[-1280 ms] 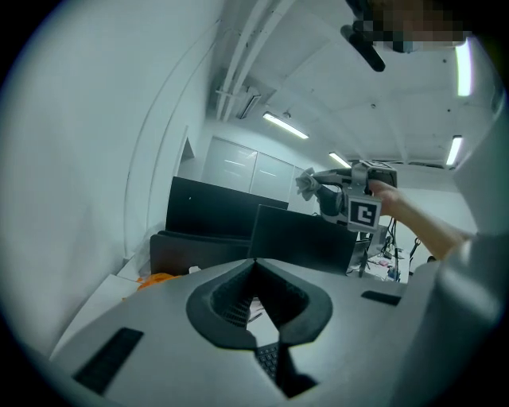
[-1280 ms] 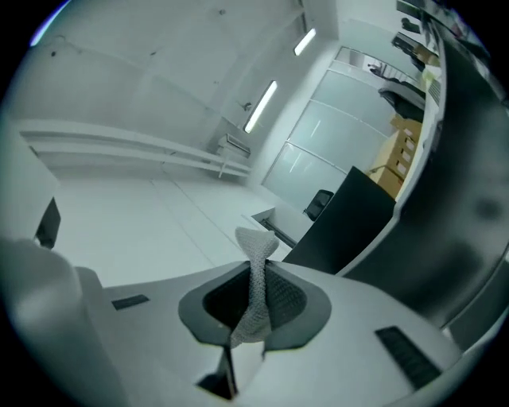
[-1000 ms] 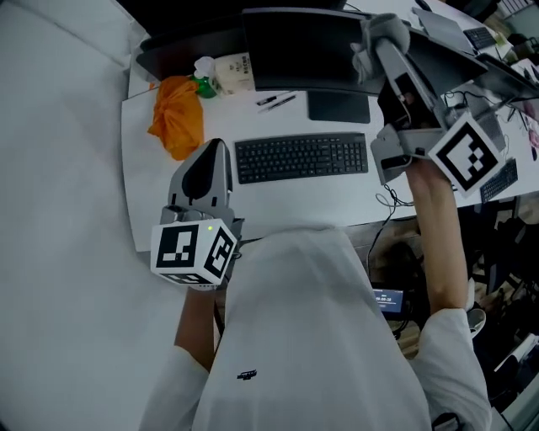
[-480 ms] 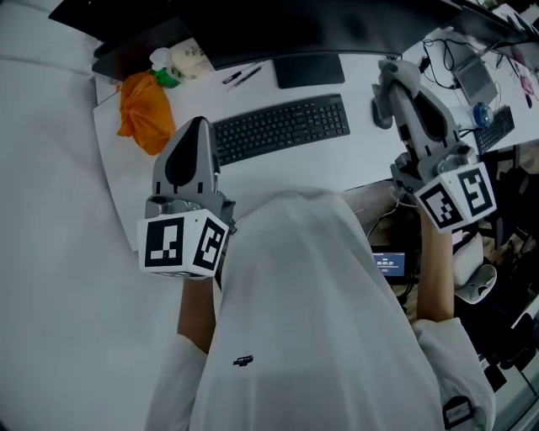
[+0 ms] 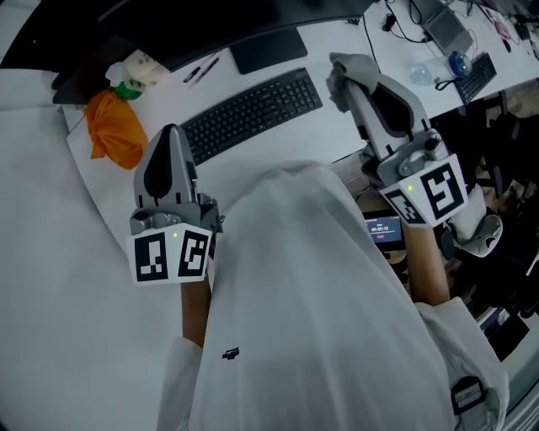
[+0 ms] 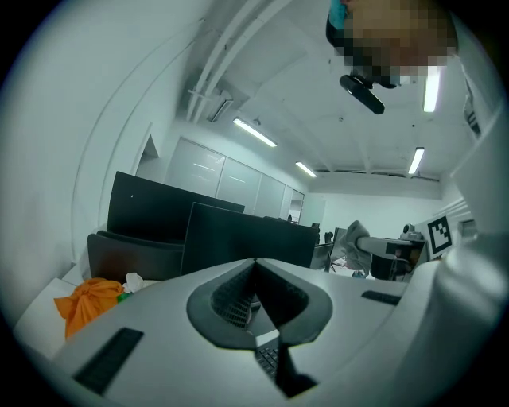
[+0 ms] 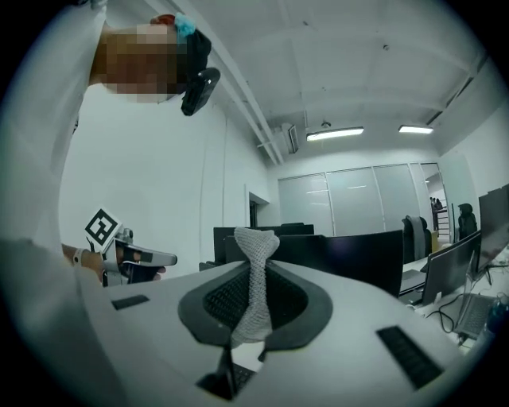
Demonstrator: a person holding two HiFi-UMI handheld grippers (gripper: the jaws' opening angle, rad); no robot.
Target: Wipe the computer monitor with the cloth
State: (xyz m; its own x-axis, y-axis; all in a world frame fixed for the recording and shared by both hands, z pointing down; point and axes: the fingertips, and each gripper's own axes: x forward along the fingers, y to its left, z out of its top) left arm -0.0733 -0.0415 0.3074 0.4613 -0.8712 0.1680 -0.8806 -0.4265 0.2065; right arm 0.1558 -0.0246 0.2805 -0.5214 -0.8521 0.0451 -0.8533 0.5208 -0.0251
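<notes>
Our right gripper (image 5: 340,71) has its fingers clenched on the cloth (image 7: 254,270), a grey mesh strip that stands up from between them. Its tips hang over the table (image 5: 341,34), just beside the right end of the keyboard (image 5: 253,114), well apart from the monitor (image 5: 210,25). Our left gripper (image 5: 168,135), fingers pressed together on nothing, points toward the keyboard's left end, near an orange bag (image 5: 114,130).

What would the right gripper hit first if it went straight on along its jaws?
Probably the black monitor, which sits directly behind the cloth pinched in the right gripper. The cloth's tip would touch first. Depth is unclear, but nothing shows in between.
</notes>
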